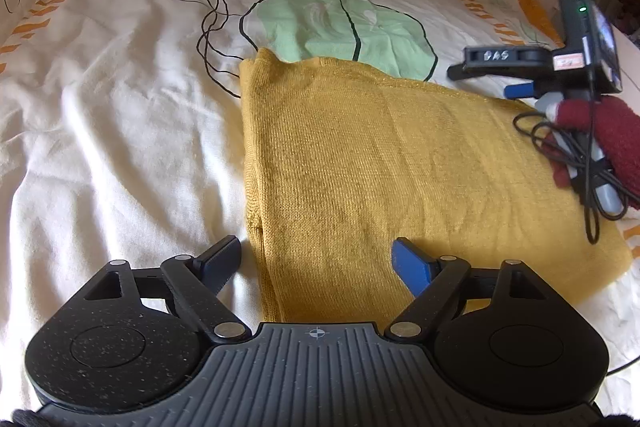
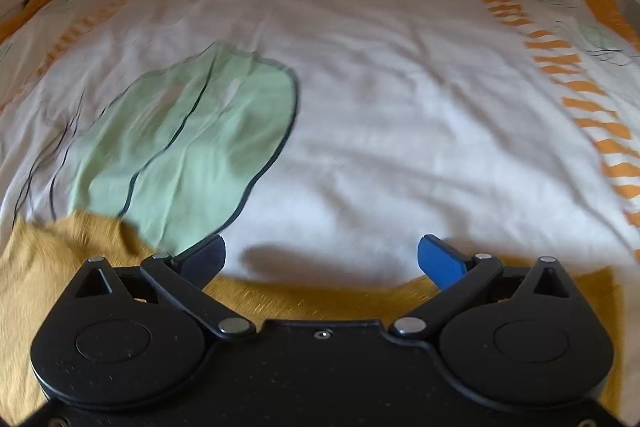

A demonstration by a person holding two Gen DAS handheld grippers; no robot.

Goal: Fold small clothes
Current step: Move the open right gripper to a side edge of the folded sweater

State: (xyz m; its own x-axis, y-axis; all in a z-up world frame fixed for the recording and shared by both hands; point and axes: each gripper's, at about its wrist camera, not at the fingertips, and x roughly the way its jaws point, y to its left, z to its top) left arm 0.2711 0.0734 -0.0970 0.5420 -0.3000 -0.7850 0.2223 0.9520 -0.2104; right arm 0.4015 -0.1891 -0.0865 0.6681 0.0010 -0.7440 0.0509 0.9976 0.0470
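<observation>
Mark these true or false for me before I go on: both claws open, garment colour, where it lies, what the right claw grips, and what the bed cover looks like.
1. The left claw is open. True.
2. The garment is dark blue. False: it is mustard yellow knit.
3. The garment lies flat on the bed cover. True.
4. The right claw is clamped on a sleeve. False: it is open and grips nothing.
5. The bed cover is plain grey. False: it is white with a green leaf print and orange stripes.
</observation>
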